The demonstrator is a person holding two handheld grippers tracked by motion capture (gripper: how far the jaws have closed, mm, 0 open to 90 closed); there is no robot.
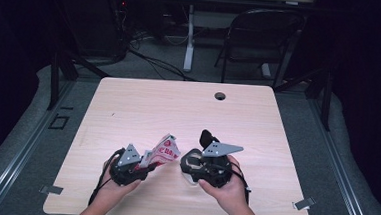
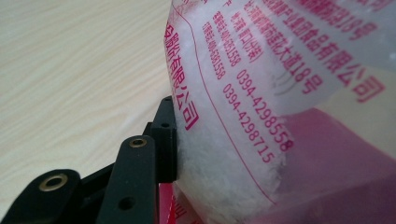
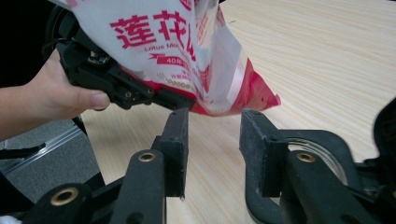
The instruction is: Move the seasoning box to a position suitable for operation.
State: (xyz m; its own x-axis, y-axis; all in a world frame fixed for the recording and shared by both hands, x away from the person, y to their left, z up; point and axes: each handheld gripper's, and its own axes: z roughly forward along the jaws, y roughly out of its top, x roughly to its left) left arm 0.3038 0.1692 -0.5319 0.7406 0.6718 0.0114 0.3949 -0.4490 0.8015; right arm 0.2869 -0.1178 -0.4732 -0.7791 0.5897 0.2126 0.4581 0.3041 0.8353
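Black jaws of the right gripper (image 3: 212, 140) stand apart with nothing between them, low in the frame, just short of the bag's red bottom corner. That bag (image 1: 163, 151), a red-and-white plastic pouch of white powder, sits left of centre in the lower half of the high view, clamped by the left gripper (image 1: 142, 168). Its thin film could slip or tear if the right one tugs the corner. Both hands enter from the bottom edge, low over the bench (image 1: 178, 107), angled toward each other.
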